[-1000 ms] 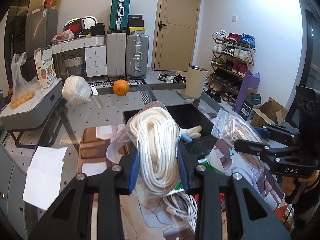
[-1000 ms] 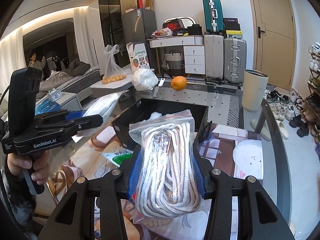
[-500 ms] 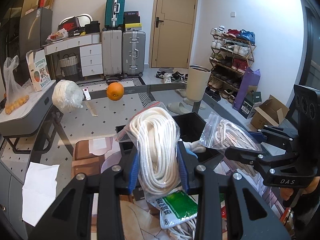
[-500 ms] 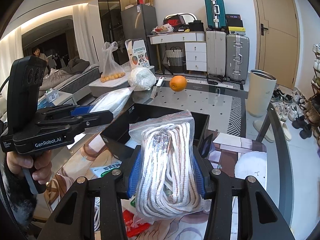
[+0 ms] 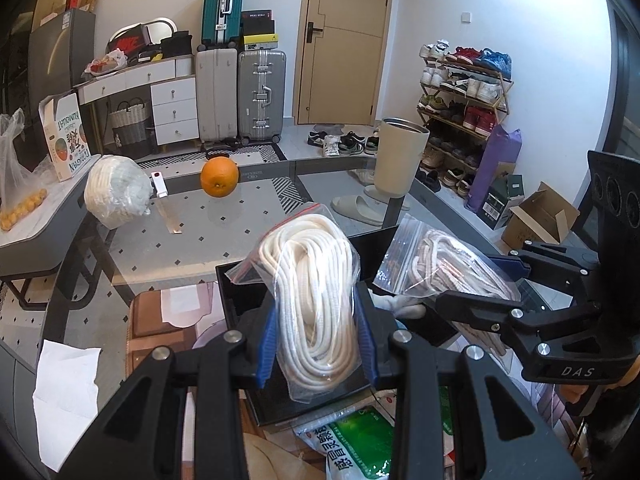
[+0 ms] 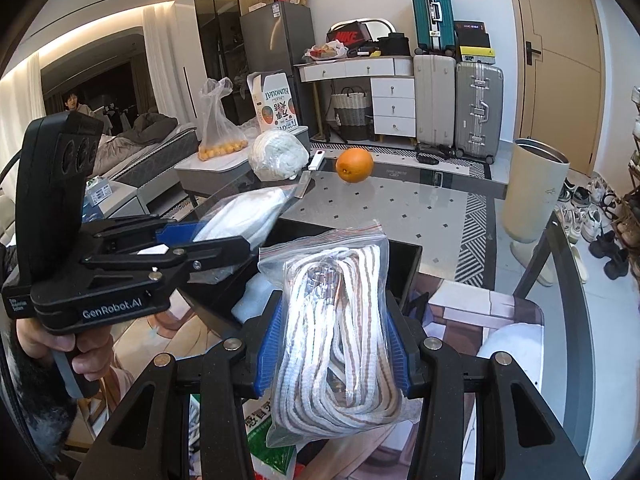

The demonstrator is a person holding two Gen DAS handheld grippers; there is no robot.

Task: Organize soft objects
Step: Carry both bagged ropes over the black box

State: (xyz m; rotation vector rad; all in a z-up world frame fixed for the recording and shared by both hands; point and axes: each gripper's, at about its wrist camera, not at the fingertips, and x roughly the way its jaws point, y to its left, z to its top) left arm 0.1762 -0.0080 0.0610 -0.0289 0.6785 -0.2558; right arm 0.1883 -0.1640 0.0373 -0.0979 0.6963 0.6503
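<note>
My left gripper [image 5: 318, 342] is shut on a clear bag of white rope [image 5: 314, 292] and holds it above the near edge of a black box [image 5: 240, 280]. My right gripper [image 6: 332, 356] is shut on a clear bag of brown-striped white rope [image 6: 340, 336], held up near the box's rim [image 6: 404, 252]. The right gripper and its bag [image 5: 440, 264] show at the right of the left wrist view; the left gripper and its bag [image 6: 244, 216] show at the left of the right wrist view. Something white and soft [image 5: 404, 306] lies in the box.
On the glass table [image 5: 248, 220] sit an orange [image 5: 219, 177], a wrapped white bundle [image 5: 116, 192] and a small knife [image 5: 164, 204]. A green-labelled packet [image 5: 356, 444] lies below the grippers. A cream bin [image 5: 400, 156], suitcases and a shoe rack stand beyond.
Both grippers have lifted their rope bags and moved forward over the black box. The right gripper's bag has come closer to the left one.
</note>
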